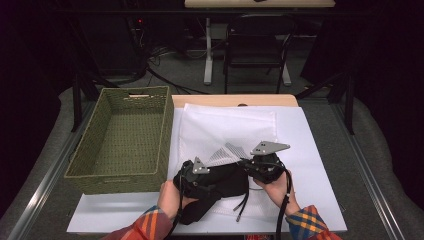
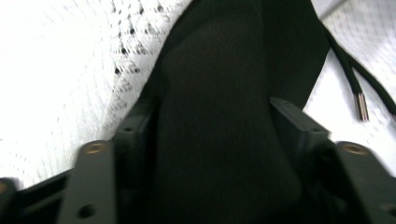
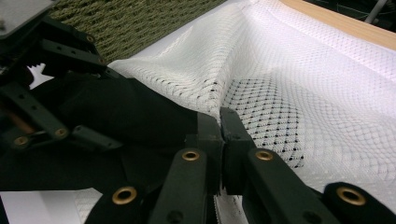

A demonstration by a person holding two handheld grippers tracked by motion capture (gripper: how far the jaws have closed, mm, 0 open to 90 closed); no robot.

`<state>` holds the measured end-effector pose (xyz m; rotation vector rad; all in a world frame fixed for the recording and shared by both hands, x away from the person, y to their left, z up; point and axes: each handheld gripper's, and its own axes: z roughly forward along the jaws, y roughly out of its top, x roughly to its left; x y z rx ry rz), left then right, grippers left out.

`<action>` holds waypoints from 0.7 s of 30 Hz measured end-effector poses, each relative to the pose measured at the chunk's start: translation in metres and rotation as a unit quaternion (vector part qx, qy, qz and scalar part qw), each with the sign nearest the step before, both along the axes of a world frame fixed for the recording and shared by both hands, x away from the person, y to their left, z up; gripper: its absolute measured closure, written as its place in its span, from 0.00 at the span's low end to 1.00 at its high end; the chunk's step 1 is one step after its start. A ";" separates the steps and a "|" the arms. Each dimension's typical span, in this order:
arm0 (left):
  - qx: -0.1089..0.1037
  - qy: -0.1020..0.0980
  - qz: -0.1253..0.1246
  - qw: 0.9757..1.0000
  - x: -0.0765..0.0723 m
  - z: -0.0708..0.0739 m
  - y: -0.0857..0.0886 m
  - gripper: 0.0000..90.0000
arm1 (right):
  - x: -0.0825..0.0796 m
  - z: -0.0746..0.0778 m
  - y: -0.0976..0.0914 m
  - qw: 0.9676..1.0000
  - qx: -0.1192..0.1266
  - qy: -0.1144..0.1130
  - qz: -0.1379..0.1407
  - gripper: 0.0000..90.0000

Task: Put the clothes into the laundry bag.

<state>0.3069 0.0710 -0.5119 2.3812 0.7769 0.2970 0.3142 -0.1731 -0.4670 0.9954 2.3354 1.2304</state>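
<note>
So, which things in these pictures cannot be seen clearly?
- High view: the left tool tips are hidden by the black garment.
- Left gripper view: the garment's shape is cut off by the picture edges.
- Right gripper view: the white mesh bag opening is hidden by the right tool, shut on its edge.

Both grippers, left gripper [image 1: 207,172] and right gripper [image 1: 250,165], close together over black garment [image 1: 227,185] on white mesh bag [image 1: 225,127]; green woven basket [image 1: 127,140] at left, beside bag.

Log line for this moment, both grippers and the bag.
left gripper: around black garment | right gripper: shut on white mesh bag edge, lifted | basket: beside
</note>
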 end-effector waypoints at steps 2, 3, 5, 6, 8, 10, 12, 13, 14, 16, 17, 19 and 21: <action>0.004 -0.004 -0.001 1.000 -0.003 0.003 0.002 0.29 | 0.000 0.000 0.000 1.000 -0.001 0.000 0.001 0.99; 0.007 -0.001 -0.006 1.000 -0.004 0.005 0.003 0.27 | 0.000 0.000 0.000 1.000 -0.001 0.000 0.000 0.99; 0.003 0.003 -0.013 1.000 -0.007 0.009 0.007 0.23 | 0.000 0.000 -0.001 1.000 -0.001 0.001 0.000 0.99; 0.005 0.005 -0.019 1.000 -0.008 0.010 0.008 0.21 | 0.000 0.000 -0.001 1.000 -0.001 0.001 -0.001 0.99; 0.001 0.005 -0.024 1.000 -0.013 0.013 0.010 0.18 | 0.000 0.000 0.000 1.000 -0.002 0.001 -0.001 0.99; 0.000 -0.002 -0.033 0.999 -0.016 0.014 0.013 0.19 | 0.000 0.001 0.000 1.000 -0.002 0.001 0.000 0.99; 0.002 0.001 -0.038 0.999 -0.018 0.015 0.016 0.18 | -0.001 0.001 0.000 1.000 -0.002 0.000 0.000 0.99; 0.001 0.002 -0.039 0.999 -0.019 0.015 0.018 0.18 | -0.001 0.001 0.000 1.000 -0.003 0.000 0.000 0.99; 0.001 0.008 -0.042 0.999 -0.019 0.015 0.020 0.17 | 0.000 0.001 0.000 1.000 -0.002 0.001 -0.001 0.99; -0.001 0.011 -0.045 0.999 -0.020 0.012 0.024 0.17 | 0.000 0.000 -0.001 1.000 0.000 0.005 0.000 0.99; -0.002 0.018 -0.051 0.999 -0.020 0.010 0.025 0.17 | 0.000 0.000 -0.001 1.000 0.003 0.008 -0.001 0.99; -0.002 0.024 -0.057 0.998 -0.018 0.003 0.026 0.17 | 0.000 0.000 -0.001 1.000 0.001 0.008 0.000 0.99; -0.007 0.036 -0.059 0.998 -0.015 -0.003 0.025 0.18 | 0.000 0.000 0.000 1.000 0.000 0.006 0.001 0.99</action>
